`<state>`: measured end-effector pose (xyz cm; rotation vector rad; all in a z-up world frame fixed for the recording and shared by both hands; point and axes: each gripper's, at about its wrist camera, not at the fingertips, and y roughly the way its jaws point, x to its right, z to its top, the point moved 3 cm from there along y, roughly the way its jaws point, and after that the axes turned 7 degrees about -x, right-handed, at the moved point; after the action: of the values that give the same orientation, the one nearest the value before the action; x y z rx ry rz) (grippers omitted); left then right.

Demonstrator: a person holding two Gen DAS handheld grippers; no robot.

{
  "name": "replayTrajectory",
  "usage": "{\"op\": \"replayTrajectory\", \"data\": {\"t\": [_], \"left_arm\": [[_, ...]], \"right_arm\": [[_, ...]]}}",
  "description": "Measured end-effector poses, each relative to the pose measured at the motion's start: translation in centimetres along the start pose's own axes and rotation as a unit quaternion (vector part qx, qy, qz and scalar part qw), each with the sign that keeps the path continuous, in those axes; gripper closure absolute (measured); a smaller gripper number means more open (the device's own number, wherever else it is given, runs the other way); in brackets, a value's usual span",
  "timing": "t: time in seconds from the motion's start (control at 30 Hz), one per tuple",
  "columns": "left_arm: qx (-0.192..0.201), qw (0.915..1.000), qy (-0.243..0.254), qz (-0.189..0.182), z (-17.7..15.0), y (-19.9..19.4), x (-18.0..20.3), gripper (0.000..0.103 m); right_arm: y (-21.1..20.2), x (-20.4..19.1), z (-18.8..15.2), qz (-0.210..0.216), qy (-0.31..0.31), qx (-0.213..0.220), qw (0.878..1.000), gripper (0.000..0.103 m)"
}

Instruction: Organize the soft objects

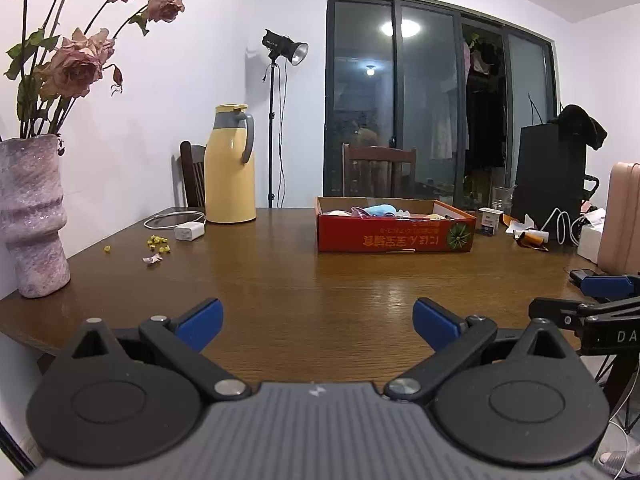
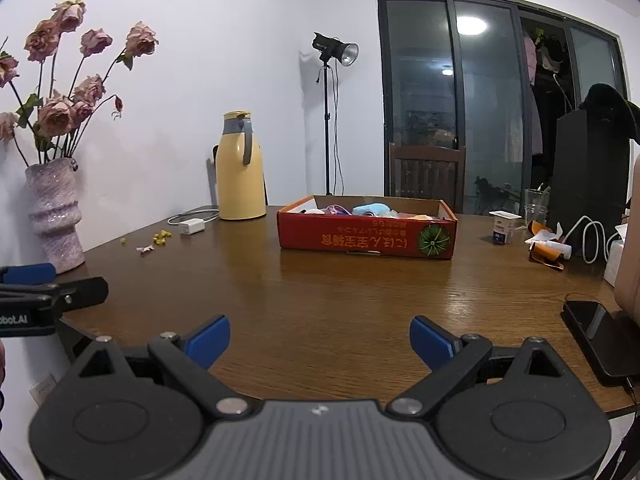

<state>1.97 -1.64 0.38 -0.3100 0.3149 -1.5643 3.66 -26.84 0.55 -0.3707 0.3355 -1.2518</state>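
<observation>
A red cardboard box [image 1: 394,235] [image 2: 366,237] stands on the wooden table [image 1: 320,280] [image 2: 340,300], far from both grippers. Several soft objects [image 1: 378,210] [image 2: 370,209], pale blue, purple, white and yellow, lie inside it, mostly hidden by the box wall. My left gripper [image 1: 318,320] is open and empty over the table's near edge. My right gripper [image 2: 320,338] is open and empty, also near the front edge. Each gripper shows at the side of the other's view, the right one in the left wrist view [image 1: 600,300] and the left one in the right wrist view [image 2: 40,288].
A pink vase [image 1: 32,216] [image 2: 54,216] with dried roses stands far left. A yellow thermos jug [image 1: 230,168] [image 2: 240,168], a white charger [image 1: 189,232] [image 2: 191,226] and small crumbs lie behind. A phone [image 2: 600,336], cables, a glass [image 2: 535,206] and a small carton [image 2: 503,226] crowd the right side.
</observation>
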Motion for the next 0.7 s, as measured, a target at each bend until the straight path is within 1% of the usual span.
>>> {"op": "replayTrajectory", "data": {"t": [0.7], "left_arm": [[-0.002, 1.0, 0.006, -0.005, 0.0, 0.1, 0.17, 0.0]], "right_arm": [[-0.01, 0.02, -0.16, -0.002, 0.001, -0.001, 1.0, 0.006]]}}
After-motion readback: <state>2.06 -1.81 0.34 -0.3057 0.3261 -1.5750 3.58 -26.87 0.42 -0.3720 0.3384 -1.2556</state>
